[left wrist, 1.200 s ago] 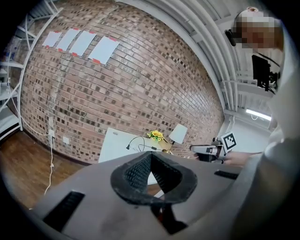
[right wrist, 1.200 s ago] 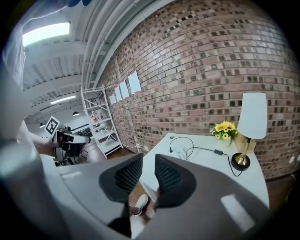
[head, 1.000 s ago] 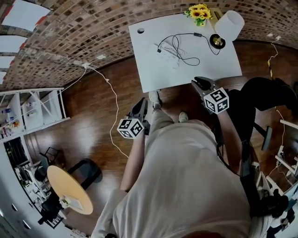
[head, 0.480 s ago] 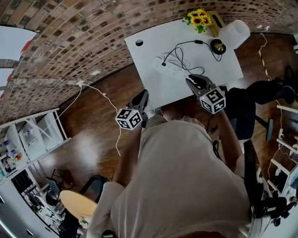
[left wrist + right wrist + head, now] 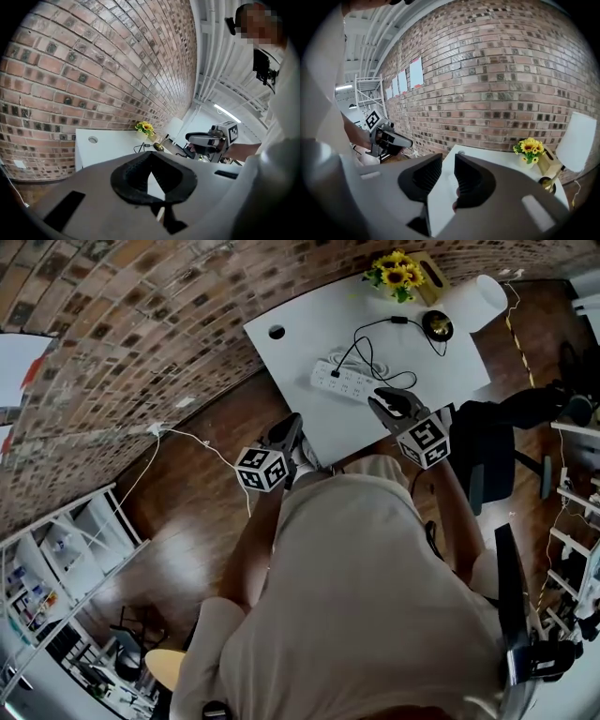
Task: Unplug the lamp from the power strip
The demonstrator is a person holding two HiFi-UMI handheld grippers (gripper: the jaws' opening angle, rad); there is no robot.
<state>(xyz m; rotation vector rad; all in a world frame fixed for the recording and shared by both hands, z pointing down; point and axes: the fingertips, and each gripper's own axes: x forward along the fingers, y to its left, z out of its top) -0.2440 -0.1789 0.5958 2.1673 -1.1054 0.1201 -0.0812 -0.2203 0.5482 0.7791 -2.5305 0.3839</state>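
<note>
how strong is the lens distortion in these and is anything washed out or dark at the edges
Head view: strong fisheye, the brick wall and the white table bow at their edges, yet all is sharp. Left gripper view: black vignette in the corners, and the ceiling light glares. Right gripper view: the brick courses curve, and the lamp shade looks washed out.

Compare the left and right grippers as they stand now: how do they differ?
The left gripper has its fingers shut tip to tip; the right gripper has its fingers apart, having just been opening. The right gripper is over the table by the power strip; the left gripper is at the table's side edge, farther from it. Both are empty and point toward the table.
</note>
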